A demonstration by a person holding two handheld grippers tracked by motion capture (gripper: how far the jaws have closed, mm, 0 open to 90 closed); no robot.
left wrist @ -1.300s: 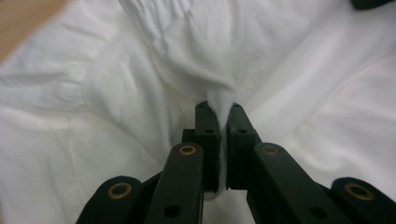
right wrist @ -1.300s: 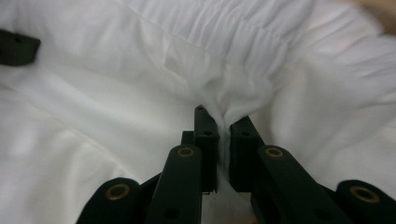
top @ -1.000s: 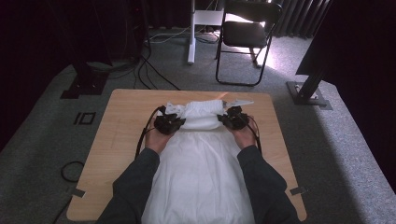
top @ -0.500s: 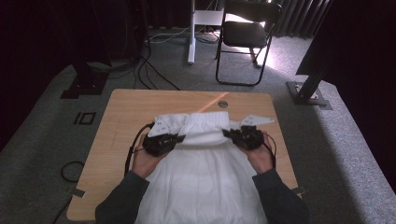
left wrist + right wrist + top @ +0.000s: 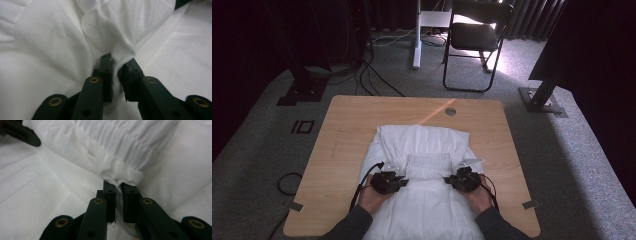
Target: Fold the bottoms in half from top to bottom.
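The wooden table (image 5: 342, 145) was seen from above with a white garment (image 5: 422, 150) spread on it, its lower part running off the table's near edge between the person's forearms. Compared with a second earlier, the gathered elastic band (image 5: 428, 164) of the garment had been drawn from the middle of the table toward the near edge, so that a folded layer now lay doubled over the cloth beneath, and the far half of the table had been left bare. Both hands had been brought nearer the person and lower.

The left gripper (image 5: 388, 181) was held at the left end of the band. In the left gripper view its jaws had just been opening, and a bunched fold of cloth (image 5: 113, 62) was still pinched between them, a gap showing beside the right jaw. The right gripper (image 5: 463, 179) was held at the band's right end. In the right gripper view its jaws had also been opening slightly, yet the gathered edge (image 5: 120, 178) was still clamped between them.
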